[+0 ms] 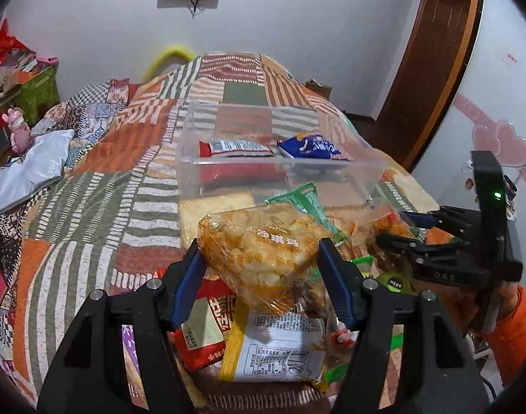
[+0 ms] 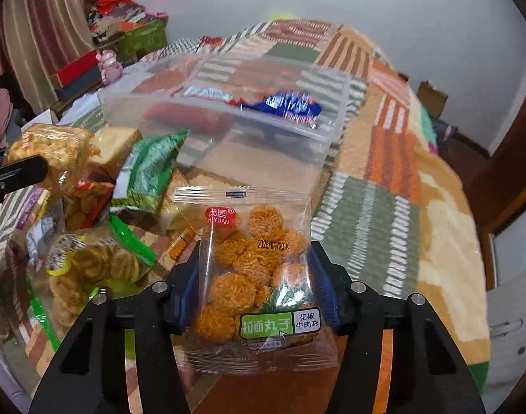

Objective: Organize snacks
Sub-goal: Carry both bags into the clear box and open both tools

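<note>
My left gripper [image 1: 259,258] is shut on a clear pack of yellow puffed-rice cake [image 1: 263,248], held above the snack pile [image 1: 273,345] on the bed. My right gripper [image 2: 254,269] is shut on a clear pack of orange noodle balls [image 2: 256,276], also lifted. The right gripper also shows at the right of the left wrist view [image 1: 401,238]. A clear plastic bin [image 1: 332,169] stands beyond the pile and holds a red packet [image 1: 235,146] and a blue packet [image 1: 311,146]. The bin [image 2: 332,131] is also ahead in the right wrist view.
A green packet [image 2: 149,172], a round-cracker pack [image 2: 94,262] and other loose snacks lie left of the right gripper. The patchwork bedspread [image 1: 100,179] covers the bed. Boxes [image 1: 38,89] and a pink toy [image 1: 18,127] stand far left. A wooden door frame [image 1: 432,55] is at right.
</note>
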Demonstrator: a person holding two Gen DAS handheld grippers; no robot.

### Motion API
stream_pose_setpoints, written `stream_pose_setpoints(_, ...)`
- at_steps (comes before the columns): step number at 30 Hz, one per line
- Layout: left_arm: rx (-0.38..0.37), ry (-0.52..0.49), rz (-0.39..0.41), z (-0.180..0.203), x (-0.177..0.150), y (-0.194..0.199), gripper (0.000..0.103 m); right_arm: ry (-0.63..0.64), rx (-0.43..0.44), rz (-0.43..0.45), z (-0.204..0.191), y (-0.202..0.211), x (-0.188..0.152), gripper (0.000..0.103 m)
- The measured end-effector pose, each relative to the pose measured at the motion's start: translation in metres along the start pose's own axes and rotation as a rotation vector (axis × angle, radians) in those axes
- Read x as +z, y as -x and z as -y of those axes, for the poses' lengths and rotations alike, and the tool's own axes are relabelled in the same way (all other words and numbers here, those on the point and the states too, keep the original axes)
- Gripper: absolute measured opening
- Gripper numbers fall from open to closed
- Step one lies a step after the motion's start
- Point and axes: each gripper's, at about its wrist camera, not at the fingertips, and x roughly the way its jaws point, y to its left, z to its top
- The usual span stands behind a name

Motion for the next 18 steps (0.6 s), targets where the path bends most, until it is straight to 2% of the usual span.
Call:
stream_pose_setpoints(10,0.011,0.011,0.071,0.002,0.022,0.012,0.064,-0.036,-0.015,0.149,-0.003,0.038,0.027,0.053)
stream_pose_setpoints(18,0.015,-0.001,0.124,0.006,0.049,0.007,0.064,-0.078,0.023,0.216,-0.006,0.038,0.05,0.053)
